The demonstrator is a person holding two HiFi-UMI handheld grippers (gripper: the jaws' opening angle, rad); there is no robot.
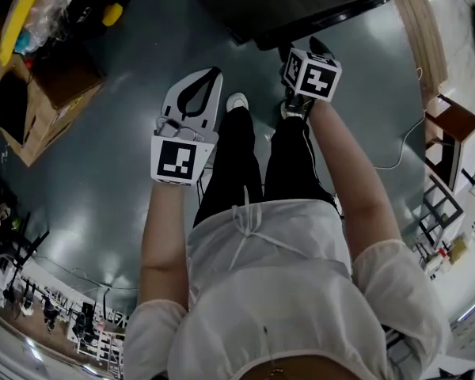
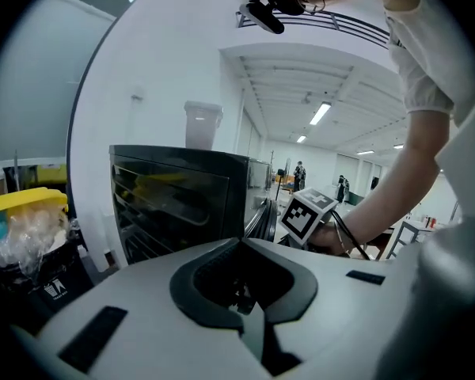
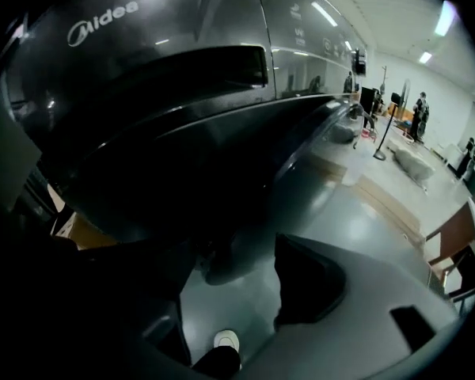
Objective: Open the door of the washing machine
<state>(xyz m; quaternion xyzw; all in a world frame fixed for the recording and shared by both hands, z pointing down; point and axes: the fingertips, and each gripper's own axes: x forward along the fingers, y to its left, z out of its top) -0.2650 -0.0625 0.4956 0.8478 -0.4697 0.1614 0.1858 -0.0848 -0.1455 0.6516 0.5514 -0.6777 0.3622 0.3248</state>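
Washing machine door (image 3: 182, 172) is looming ahead of wide, empty right tongs (image 3: 229, 285); left tongs (image 2: 239, 248) closed; probably stiff; grip rim.

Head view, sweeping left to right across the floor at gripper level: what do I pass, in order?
cardboard box → left gripper → white shoe → right gripper → small wooden table

Lab hall: ceiling strip lights (image 2: 321, 113), cardboard boxes (image 1: 51, 105).
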